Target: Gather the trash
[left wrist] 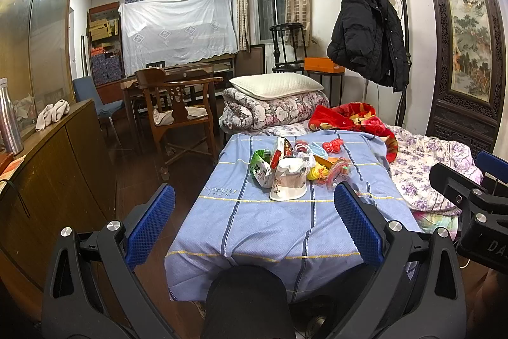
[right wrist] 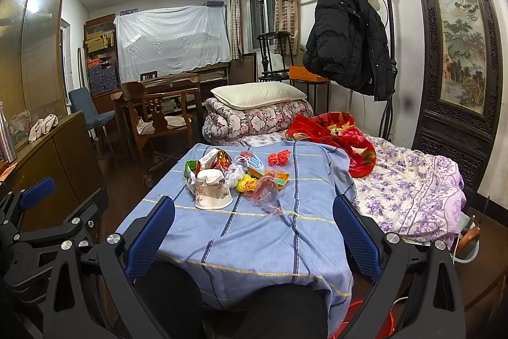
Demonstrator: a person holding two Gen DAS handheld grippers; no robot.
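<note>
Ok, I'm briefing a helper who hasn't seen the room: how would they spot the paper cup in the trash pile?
Find the blue striped cloth covering the table beside the bed. On it, the paper cup is at the pile's near edge: white, upside down, crumpled, the largest piece there.

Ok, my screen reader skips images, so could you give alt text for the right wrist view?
The open right gripper hovers short of a trash pile on a blue sheet covering a bed. Behind are a folded floral quilt and a hanging black jacket.

Cluttered bedroom: wooden chair (dark floor).
</note>
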